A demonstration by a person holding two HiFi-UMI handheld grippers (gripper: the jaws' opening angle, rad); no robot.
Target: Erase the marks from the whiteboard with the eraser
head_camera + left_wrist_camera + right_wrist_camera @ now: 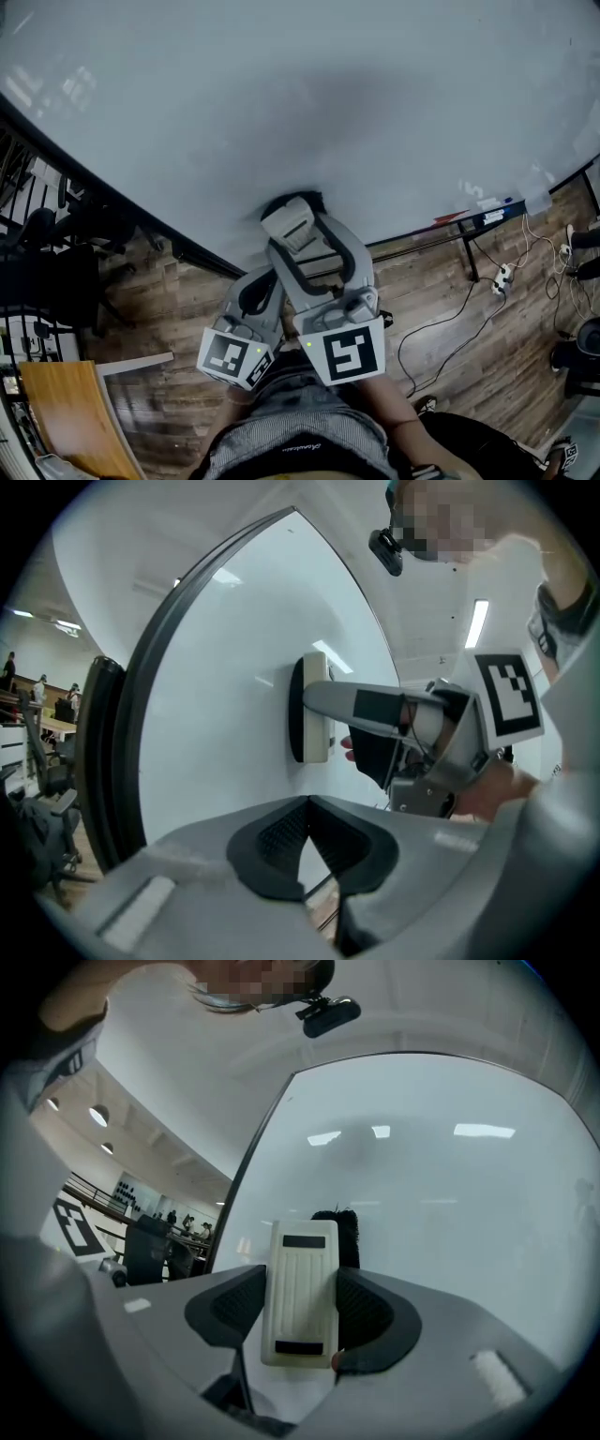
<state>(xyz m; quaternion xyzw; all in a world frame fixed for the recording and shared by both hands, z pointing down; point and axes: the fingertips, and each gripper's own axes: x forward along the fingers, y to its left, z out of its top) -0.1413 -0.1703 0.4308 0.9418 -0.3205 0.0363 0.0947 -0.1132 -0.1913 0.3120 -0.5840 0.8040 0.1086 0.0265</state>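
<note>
against the whiteboard (356, 103), near its lower edge, the white eraser (300, 1288) lies with its dark felt flat on the surface, clamped at both sides by the right hand-held gripper (300, 1321). the left hand-held gripper (306, 841) hangs just beside it, jaws together on nothing, above the wood floor (450, 319).

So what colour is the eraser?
The eraser is cream-white with a black pad; the right gripper view shows it best.

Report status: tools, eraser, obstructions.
Right tool shut on eraser, pad against whiteboard. Left tool shut, empty. Nothing in the way.
</note>
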